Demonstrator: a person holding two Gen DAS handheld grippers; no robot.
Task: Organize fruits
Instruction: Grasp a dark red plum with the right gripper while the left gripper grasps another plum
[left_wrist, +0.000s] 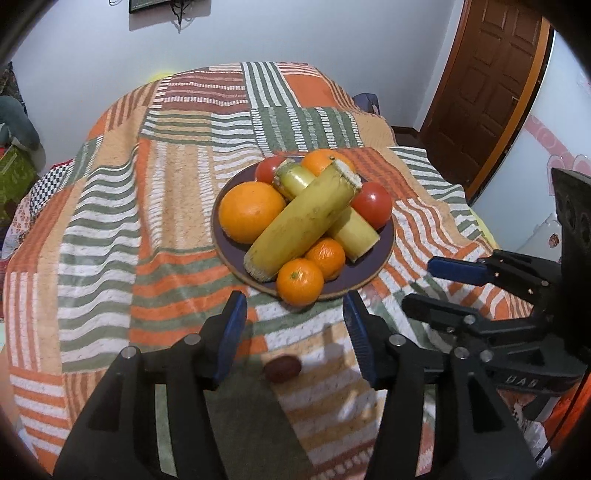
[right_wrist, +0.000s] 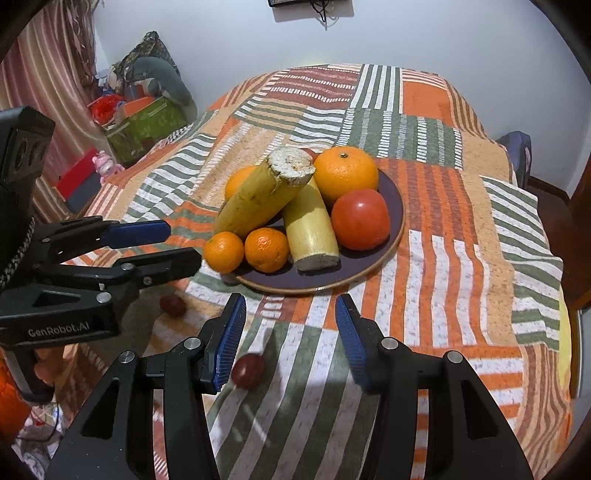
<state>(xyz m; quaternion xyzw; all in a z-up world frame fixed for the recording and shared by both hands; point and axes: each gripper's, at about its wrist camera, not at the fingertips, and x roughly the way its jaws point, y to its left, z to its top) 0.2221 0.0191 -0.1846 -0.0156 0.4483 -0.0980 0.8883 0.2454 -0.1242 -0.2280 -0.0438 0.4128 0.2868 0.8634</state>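
A dark round plate on the striped cloth holds oranges, small mandarins, tomatoes and two yellow sugarcane pieces, one laid across the other. A small dark red fruit lies on the cloth below the plate; a second one lies further left. My left gripper is open and empty above the small fruit. My right gripper is open and empty just before the plate.
A table covered by a patchwork striped cloth. A wooden door stands at the right. A green box and clutter sit by the curtain at the left. White wall behind.
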